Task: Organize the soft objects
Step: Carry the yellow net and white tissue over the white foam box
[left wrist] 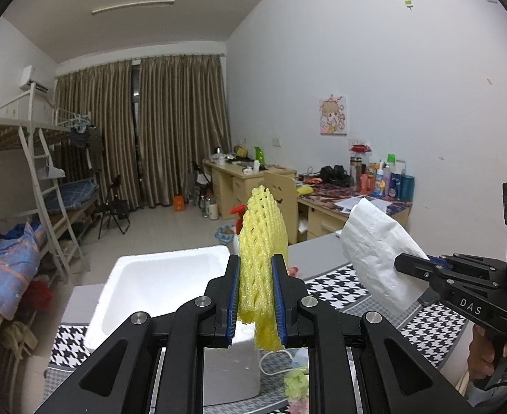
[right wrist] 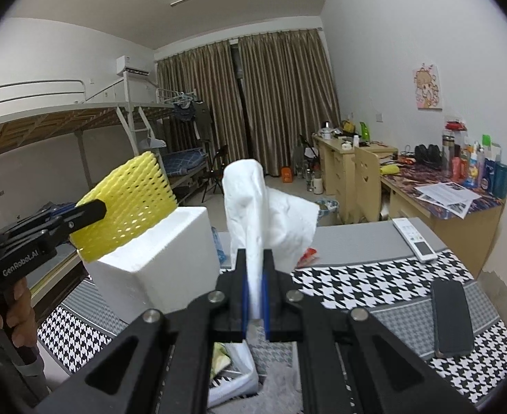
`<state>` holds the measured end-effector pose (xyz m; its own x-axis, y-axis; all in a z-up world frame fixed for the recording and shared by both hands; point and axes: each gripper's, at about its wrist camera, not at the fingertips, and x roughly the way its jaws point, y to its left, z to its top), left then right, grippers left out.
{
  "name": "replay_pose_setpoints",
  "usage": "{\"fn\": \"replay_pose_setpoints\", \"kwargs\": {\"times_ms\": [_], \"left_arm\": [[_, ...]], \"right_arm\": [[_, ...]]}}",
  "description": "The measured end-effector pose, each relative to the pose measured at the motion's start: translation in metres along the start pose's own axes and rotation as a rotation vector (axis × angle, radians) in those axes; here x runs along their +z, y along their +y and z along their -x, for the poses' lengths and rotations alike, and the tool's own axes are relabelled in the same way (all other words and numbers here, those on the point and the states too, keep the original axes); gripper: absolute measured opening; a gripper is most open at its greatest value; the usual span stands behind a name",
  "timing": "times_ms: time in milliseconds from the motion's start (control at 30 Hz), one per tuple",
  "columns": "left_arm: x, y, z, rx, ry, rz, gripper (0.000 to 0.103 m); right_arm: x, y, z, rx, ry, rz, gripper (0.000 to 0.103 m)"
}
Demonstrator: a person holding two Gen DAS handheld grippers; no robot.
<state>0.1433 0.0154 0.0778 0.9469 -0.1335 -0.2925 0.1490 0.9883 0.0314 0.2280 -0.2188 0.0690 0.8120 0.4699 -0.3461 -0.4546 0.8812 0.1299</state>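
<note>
Left tongs [left wrist: 254, 296] clamp yellow foam net [left wrist: 261, 238], right tongs [right wrist: 255, 296] clamp white tissue [right wrist: 253, 203]; carry over foam box [left wrist: 157, 276] cavity, lower inside, then release.

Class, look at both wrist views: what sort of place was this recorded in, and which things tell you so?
Most likely a shared dormitory room. A metal bunk bed with a ladder runs along one wall, wooden study desks cluttered with bottles line the other, and long curtains cover the far window.
</note>
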Motion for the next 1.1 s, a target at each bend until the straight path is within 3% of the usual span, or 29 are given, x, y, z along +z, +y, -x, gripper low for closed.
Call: {"fn": "replay_pose_setpoints", "kwargs": {"times_ms": [500, 1100], "left_arm": [[0.010, 0.030, 0.000, 0.090, -0.032, 0.038, 0.019], [0.011, 0.051, -0.012, 0.180, -0.014, 0.075, 0.019]], "right_arm": [[0.015, 0.024, -0.021, 0.068, 0.006, 0.033, 0.009], [0.027, 0.050, -0.044, 0.149, 0.025, 0.078, 0.009]]}}
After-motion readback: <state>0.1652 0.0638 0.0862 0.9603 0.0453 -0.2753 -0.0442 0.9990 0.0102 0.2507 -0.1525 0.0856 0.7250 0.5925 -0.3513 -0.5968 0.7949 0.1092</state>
